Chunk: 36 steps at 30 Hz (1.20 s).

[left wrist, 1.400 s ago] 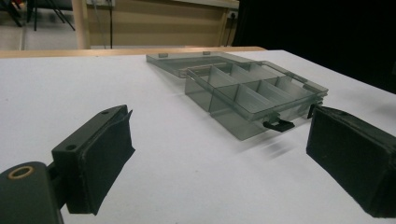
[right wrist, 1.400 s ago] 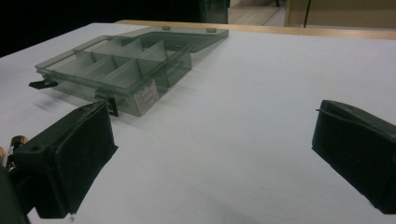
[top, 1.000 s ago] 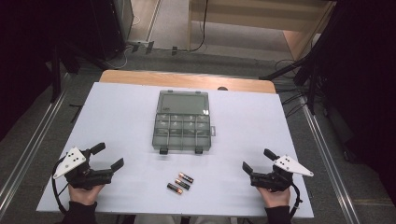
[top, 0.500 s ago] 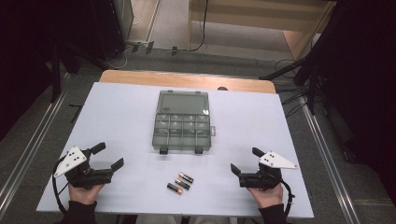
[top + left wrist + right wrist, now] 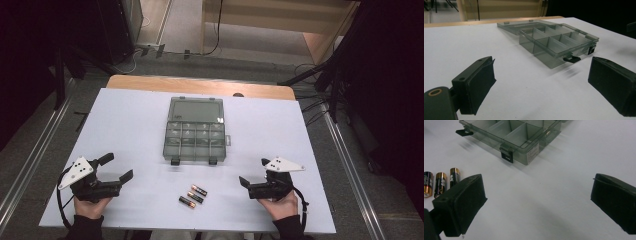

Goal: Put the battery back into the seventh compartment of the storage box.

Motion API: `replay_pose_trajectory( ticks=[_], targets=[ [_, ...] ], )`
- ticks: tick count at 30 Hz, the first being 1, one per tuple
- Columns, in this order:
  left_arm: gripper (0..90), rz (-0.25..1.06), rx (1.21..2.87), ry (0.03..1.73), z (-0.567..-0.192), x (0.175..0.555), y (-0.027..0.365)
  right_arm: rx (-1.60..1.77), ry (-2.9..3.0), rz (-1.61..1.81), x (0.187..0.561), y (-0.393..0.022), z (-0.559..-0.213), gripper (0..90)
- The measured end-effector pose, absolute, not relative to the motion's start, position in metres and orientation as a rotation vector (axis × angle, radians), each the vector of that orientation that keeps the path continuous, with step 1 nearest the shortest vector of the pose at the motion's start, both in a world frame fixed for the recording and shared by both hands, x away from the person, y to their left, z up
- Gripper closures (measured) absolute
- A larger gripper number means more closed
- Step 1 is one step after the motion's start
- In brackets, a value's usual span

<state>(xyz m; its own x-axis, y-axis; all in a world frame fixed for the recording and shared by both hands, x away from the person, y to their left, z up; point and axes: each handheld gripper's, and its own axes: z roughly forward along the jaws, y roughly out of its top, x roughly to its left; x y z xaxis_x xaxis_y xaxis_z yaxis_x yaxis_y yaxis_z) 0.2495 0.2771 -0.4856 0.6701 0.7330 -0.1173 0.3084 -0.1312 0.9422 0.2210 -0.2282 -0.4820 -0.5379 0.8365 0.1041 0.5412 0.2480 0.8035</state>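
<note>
High view: smoky clear plastic organizer box (image 5: 195, 135) sat mid-table (image 5: 130, 120), lid flat open toward the far edge, compartments empty; three cylindrical batteries (image 5: 192, 195) lay near the near edge. Right gripper (image 5: 252, 183) had slid left toward them, left gripper (image 5: 116, 167) unchanged. Left gripper view: matte black jaws wide apart, gripping nothing. Right gripper view: jaws released, batteries (image 5: 439, 183) beside the left jaw.

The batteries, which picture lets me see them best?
The right gripper view: the three batteries lie close by, side by side, copper and black, just left of the left jaw. The high view shows the same batteries whole but tiny, on the table in front of the open box. The left gripper view looks toward the box instead.
</note>
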Motion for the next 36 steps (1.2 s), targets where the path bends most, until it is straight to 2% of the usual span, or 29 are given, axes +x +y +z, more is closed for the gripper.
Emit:
replay_pose_trajectory(
  ticks=[15,36],
  targets=[
    [6.8,0.438,1.723,0.842,-0.487,0.250,0.275,1.206,2.354,1.092,0.240,-0.196,-0.470,0.1],
    [6.8,0.438,1.730,0.839,-0.487,0.252,0.276,1.083,2.617,0.905,0.257,-0.137,-0.471,0.3]
  ],
)
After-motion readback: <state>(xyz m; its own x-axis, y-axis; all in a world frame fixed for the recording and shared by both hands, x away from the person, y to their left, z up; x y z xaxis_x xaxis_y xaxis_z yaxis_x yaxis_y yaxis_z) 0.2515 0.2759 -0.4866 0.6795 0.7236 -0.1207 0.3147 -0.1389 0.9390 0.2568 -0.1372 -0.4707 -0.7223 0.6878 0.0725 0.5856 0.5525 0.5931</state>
